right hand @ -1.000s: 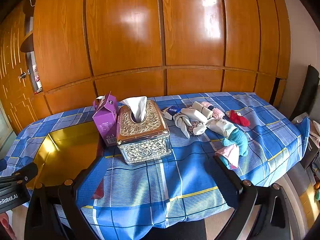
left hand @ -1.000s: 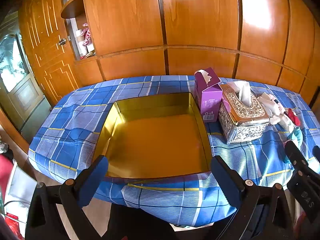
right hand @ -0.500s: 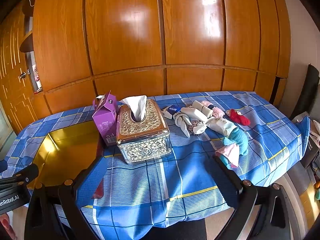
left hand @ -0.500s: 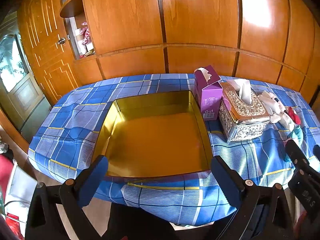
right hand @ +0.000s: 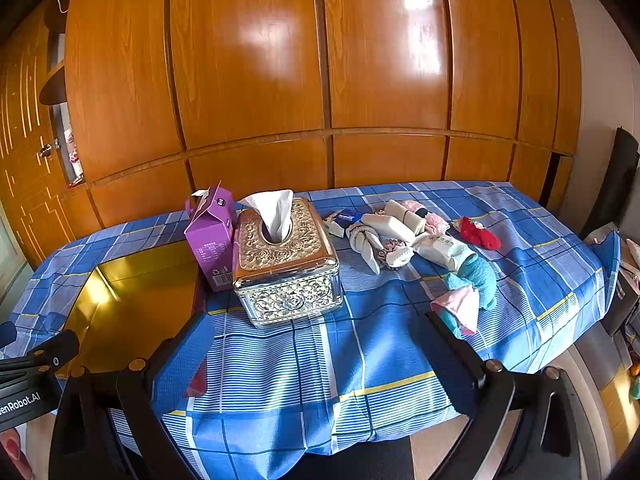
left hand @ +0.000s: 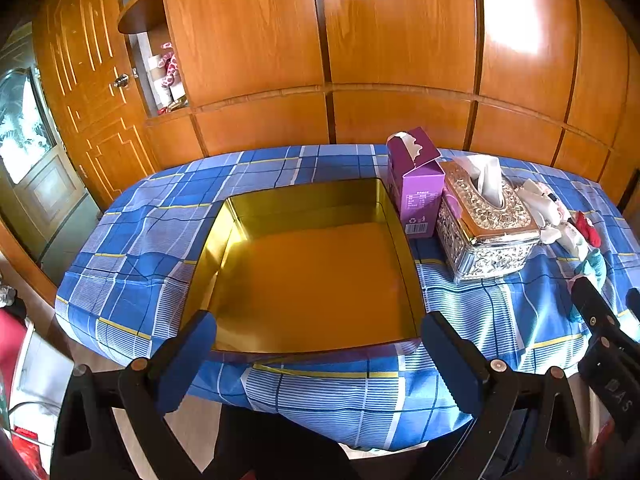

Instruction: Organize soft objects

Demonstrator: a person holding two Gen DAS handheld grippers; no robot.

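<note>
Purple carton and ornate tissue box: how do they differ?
The purple carton is plain cardboard, taller and narrower, its top torn open; the ornate tissue box is embossed gold and silver, lower and wider, with a tissue sticking up. Both stand side by side on the checked cloth, right of the gold tray.

in the right wrist view, a tray (right hand: 132, 276) is set at left, a carton (right hand: 210, 236) and tissue box (right hand: 286, 256) at centre, socks (right hand: 420, 240) at right, all on the table (right hand: 360, 360).

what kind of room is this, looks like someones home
Most likely a room in a home. A wall of glossy wooden cupboards stands behind a table under a blue checked tablecloth, which holds a tissue box and a heap of socks.
</note>
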